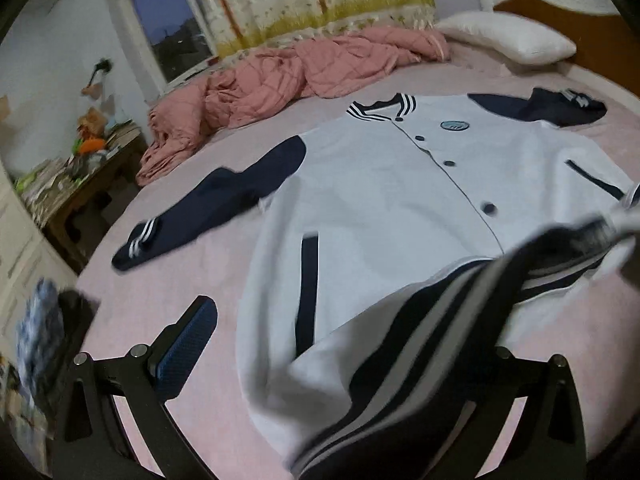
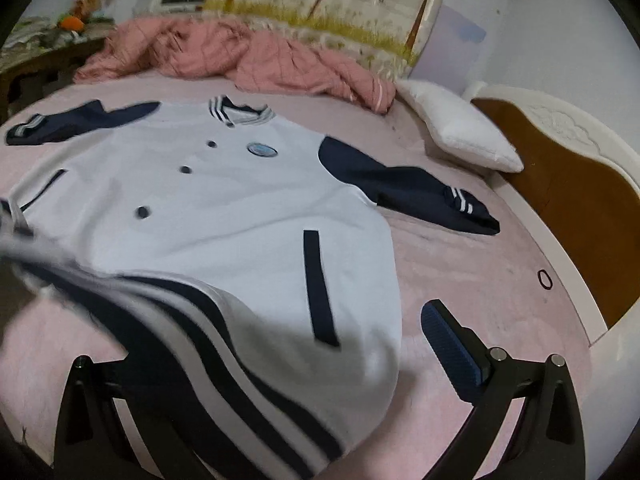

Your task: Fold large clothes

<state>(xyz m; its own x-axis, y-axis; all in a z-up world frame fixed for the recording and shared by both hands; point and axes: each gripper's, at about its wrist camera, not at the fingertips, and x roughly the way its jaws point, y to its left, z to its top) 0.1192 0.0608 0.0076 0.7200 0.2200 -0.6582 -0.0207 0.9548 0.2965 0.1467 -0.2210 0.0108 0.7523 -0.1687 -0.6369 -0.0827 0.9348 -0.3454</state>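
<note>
My tongs, left (image 1: 340, 364) and right (image 2: 280, 360), gape over the jacket (image 1: 400, 184) hem (image 2: 224, 352); I should pinch both layers evenly.

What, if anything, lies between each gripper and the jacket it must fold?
Nothing visible does. The jacket lies spread on the pink bed sheet, and its striped hem already drapes over the left gripper and the right gripper. The quilt sits beyond the collar.
</note>
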